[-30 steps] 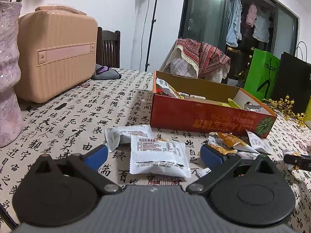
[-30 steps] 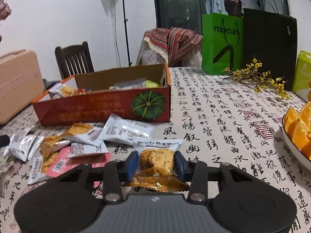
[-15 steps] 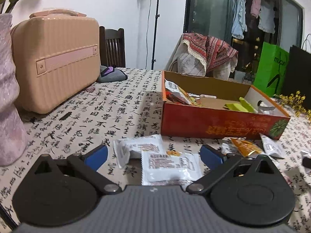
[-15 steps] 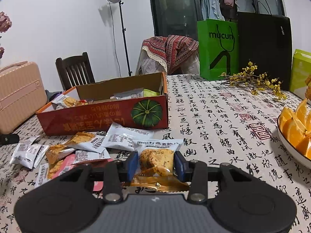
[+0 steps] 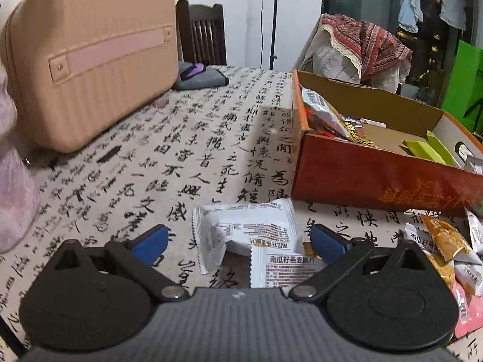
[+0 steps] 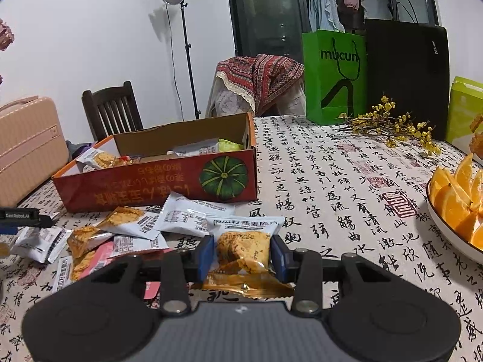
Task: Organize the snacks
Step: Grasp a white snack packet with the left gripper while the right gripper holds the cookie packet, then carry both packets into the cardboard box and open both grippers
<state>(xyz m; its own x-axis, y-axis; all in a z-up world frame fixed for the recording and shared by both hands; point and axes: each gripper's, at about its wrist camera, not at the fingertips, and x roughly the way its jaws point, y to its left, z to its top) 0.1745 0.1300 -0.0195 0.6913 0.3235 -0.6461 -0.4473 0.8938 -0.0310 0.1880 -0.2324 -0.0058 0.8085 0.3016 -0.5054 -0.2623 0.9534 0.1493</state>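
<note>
Landmark: the red cardboard box (image 6: 157, 187), open-topped, with a green pumpkin printed on its long side; it stands on the calligraphy-print tablecloth (image 6: 326, 181).
Right gripper (image 6: 243, 255): its blue pads are closed on a cracker packet (image 6: 243, 250), white at the far end and orange at the near end, held in front of the box's pumpkin end.
Left gripper (image 5: 238, 239): fingers spread wide with nothing between them, low over the cloth in front of the box's other end.
White packets (image 5: 247, 229): two lie overlapping on the cloth between the left gripper's pads, just in front of the box and apart from both pads.
Loose snacks (image 6: 120, 226): a scatter of white, orange and pink packets along the front of the box.
Inside the box: several packets (image 5: 326, 114) leaning at one end, pale green ones (image 5: 428, 149) toward the other.
Pink case (image 5: 87, 57): well away from the box's end.
Orange slices (image 6: 455, 199): in a bowl, well apart from the pumpkin end.
Green bag (image 6: 333, 75): behind the box, at the table's far edge.
</note>
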